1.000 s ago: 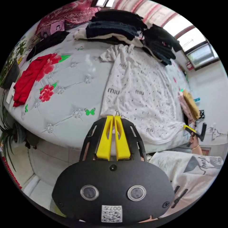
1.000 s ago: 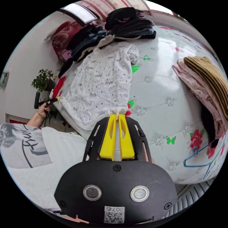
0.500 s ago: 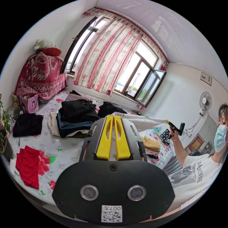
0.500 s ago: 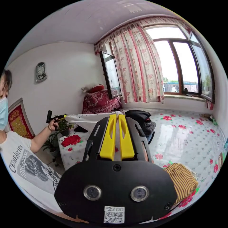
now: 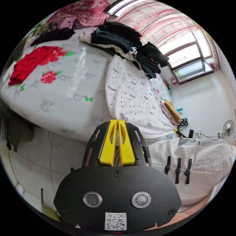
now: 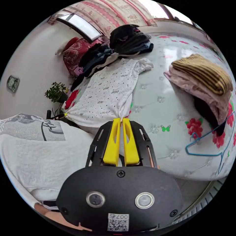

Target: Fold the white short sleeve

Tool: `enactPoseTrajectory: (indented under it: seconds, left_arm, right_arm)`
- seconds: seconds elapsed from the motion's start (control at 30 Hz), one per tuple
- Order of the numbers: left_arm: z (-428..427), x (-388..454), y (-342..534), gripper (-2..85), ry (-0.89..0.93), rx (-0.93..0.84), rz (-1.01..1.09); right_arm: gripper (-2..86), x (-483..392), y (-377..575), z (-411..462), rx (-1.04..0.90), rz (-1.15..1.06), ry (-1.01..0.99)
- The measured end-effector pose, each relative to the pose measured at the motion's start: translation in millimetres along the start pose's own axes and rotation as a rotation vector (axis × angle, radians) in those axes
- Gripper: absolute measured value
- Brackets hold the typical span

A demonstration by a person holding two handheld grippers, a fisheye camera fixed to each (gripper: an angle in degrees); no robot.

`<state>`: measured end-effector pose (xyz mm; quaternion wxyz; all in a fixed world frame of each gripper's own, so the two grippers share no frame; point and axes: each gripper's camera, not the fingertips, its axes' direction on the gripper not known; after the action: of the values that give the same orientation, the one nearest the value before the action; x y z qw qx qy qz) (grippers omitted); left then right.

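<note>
The short sleeve (image 6: pixel 110 95) is spread on the bed (image 6: pixel 157 110), each near hem corner pinched in a gripper (image 6: pixel 121 119) (image 5: pixel 118 121). Clothes stacks (image 6: pixel 127 41) sit behind its far end, another folded pile (image 6: pixel 201 81) off to its right, with a hanger (image 6: pixel 209 147) just in front of that pile.

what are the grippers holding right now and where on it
Both hold the white short sleeve by its bottom hem corners: left gripper on one corner, right gripper on the other.

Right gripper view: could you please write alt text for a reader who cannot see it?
The right gripper, yellow jaws closed, pinches a hem corner of the white short sleeve, which lies on a flowered bed cover. Folded clothes and a blue hanger lie beside it.
</note>
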<state>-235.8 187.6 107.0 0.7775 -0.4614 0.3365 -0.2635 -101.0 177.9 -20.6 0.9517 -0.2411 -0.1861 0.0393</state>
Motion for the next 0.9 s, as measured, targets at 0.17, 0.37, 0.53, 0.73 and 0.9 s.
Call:
enactPoseTrajectory:
  seconds: [0.17, 0.37, 0.53, 0.73, 0.9]
  left_arm:
    - [-3, -13, 18, -0.9, 0.058, -0.027, -0.022]
    - [-8, -14, -63, -0.7, 0.124, 0.065, -0.006]
    - [30, -24, -164, 3.3, 0.106, 0.155, -0.136]
    - [39, -11, -167, 8.0, -0.064, 0.155, -0.065]
    - [92, -1, -119, 8.5, -0.142, -0.001, 0.020]
  right_arm:
    - [-0.2, 24, 20, 14, -0.069, 0.104, -0.090]
    - [0.1, 45, -65, -2, 0.035, 0.100, -0.162]
    - [1.6, 53, -178, 12, 0.141, 0.090, -0.063]
    - [4.0, 78, -210, 49, 0.077, 0.193, 0.066]
    - [4.8, 83, -173, 88, -0.037, 0.190, 0.091]
